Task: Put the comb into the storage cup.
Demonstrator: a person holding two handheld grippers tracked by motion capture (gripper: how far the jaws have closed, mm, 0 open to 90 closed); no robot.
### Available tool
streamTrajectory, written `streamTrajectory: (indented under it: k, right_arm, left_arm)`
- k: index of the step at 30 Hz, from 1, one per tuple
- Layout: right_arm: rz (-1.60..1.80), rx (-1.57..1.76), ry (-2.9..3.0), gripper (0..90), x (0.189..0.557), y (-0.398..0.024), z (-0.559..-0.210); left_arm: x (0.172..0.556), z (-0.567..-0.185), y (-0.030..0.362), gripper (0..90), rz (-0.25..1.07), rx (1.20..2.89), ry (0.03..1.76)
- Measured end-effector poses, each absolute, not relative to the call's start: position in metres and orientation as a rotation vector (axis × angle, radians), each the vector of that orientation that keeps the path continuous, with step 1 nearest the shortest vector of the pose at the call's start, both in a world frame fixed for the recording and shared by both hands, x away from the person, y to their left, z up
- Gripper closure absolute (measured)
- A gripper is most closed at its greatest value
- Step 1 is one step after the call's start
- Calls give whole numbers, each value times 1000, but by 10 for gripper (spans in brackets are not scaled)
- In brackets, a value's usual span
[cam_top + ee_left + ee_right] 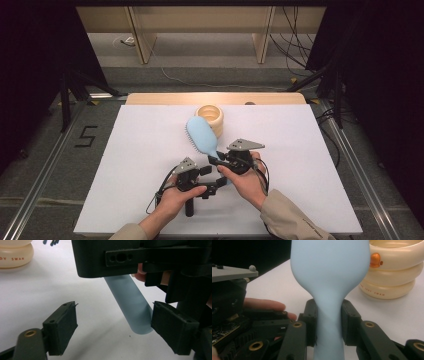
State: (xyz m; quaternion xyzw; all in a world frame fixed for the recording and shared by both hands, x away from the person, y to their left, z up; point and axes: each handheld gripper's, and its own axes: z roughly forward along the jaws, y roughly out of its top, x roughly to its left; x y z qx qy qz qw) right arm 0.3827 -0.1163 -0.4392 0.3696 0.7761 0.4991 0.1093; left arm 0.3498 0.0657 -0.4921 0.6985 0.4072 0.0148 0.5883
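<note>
A light blue hairbrush [201, 134] lies angled over the white board, bristles up, its head beside a cream ringed container [210, 116]. My right gripper [217, 161] is shut on the brush's narrow neck [328, 315], a pad pressed on either side. My left gripper [215, 182] stands open around the handle's round end [136, 312]. The handle end sits close by the right pad [172, 327], and the left pad [61, 326] is well apart from it. The right gripper's black body [120, 257] hangs just above the handle.
The cream container [392, 272] bears an orange duck mark and stands just behind the brush head. The white board [125, 165] spreads wide to left and right. Tripod legs [67, 95] and cables [295, 55] lie beyond the table.
</note>
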Motion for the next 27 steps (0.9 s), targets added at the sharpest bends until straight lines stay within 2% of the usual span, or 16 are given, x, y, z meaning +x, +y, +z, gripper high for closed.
streamTrajectory:
  k: [13,27]
  right_arm:
    - [1465,1086,2298,703,381,-115,-440]
    - [1472,1067,2312,702,380,-112,-443]
  left_arm:
    - [356,-492,70,158,14,1577,987]
    - [363,-495,71,166,-45,1514,1019]
